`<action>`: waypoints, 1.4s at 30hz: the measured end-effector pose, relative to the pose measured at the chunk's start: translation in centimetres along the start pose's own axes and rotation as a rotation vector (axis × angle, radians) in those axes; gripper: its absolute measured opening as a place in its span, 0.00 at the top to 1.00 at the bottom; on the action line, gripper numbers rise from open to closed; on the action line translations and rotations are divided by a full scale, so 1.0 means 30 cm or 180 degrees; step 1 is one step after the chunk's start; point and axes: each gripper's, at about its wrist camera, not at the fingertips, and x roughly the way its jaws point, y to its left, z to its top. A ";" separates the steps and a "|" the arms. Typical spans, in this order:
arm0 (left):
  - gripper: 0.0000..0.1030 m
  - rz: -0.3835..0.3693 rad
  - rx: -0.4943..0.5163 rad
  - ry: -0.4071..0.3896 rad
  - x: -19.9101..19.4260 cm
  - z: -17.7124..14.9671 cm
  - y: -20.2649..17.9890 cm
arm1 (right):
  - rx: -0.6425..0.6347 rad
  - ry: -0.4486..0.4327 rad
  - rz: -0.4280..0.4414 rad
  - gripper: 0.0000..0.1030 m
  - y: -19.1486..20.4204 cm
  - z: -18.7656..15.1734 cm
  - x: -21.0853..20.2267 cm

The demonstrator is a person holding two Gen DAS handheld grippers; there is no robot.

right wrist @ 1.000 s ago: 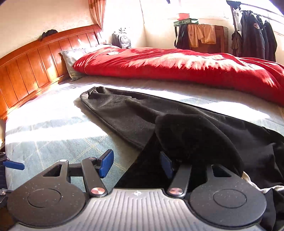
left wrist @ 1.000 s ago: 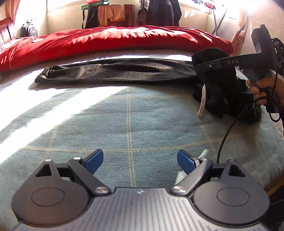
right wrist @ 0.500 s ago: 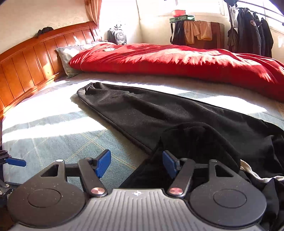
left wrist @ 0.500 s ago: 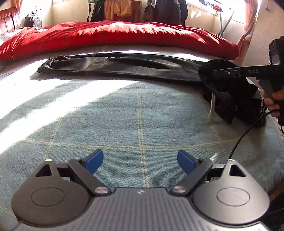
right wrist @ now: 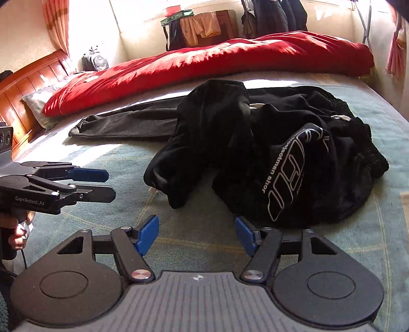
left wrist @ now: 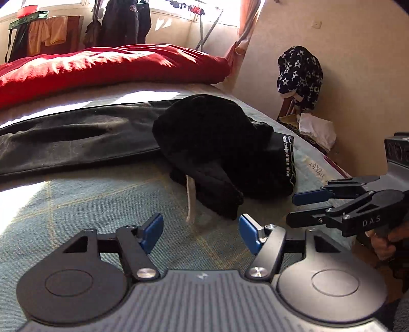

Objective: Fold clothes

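Partly, bunched black trousers (right wrist: 268, 153) hide their waistband

Right gripper (right wrist: 196, 233) open, empty, near crumpled black garment (right wrist: 268, 153) on bed (right wrist: 391, 229).

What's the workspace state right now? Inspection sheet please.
Surface: bed with blue-green checked cover, sunlit.
Job's things: black trousers unfolded, top bunched in a heap, one leg stretched flat toward the headboard; white drawstring trailing out.
Clutter: red duvet along the far side; grey pillow.
Grippers: left claw open, jaws just closing, nothing between; right claw open, empty; both short of the heap.
Cables: black cable below the left handle.
Surroundings: wooden headboard, hanging clothes, star-print cloth.
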 end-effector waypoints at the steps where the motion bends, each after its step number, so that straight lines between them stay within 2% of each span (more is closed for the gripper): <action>1: 0.37 -0.0085 0.0018 0.0001 0.027 0.010 -0.017 | 0.0059 0.0002 0.0001 0.32 -0.009 -0.015 -0.007; 3: 0.38 -0.0129 0.0047 0.0018 0.079 0.018 -0.047 | 0.0069 0.0009 0.0007 0.32 -0.024 -0.026 -0.011; 6: 0.46 -0.0117 0.0040 0.0038 0.154 0.019 -0.076 | 0.0053 0.0018 0.0044 0.32 -0.049 -0.030 -0.015; 8: 0.55 0.0091 0.0088 0.0047 0.197 0.018 -0.094 | 0.0017 0.0030 0.0085 0.32 -0.069 -0.033 -0.019; 11: 0.56 0.0361 0.0074 -0.0015 0.236 0.023 -0.105 | -0.0059 0.0049 0.0133 0.32 -0.092 -0.038 -0.026; 13: 0.56 0.0381 -0.0090 -0.0067 0.248 0.032 -0.097 | -0.0104 0.0060 0.0166 0.32 -0.111 -0.047 -0.034; 17: 0.82 0.0532 -0.0198 -0.0129 0.248 0.057 -0.094 | -0.0082 0.0076 0.0198 0.32 -0.155 -0.059 -0.041; 19: 0.86 0.0599 -0.0256 -0.0142 0.237 0.068 -0.089 | -0.0064 0.0059 0.0219 0.32 -0.169 -0.060 -0.042; 30: 0.92 0.1103 -0.0263 -0.0386 0.010 0.085 -0.050 | -0.0084 -0.0058 0.0329 0.32 -0.159 -0.030 -0.034; 36: 0.92 0.1246 -0.0251 -0.0489 -0.147 0.050 -0.016 | -0.0130 -0.0050 0.0327 0.32 -0.101 -0.008 -0.015; 42: 0.92 0.1450 -0.0373 -0.0553 -0.320 -0.011 0.077 | -0.0194 -0.0033 0.0302 0.32 -0.014 0.020 0.022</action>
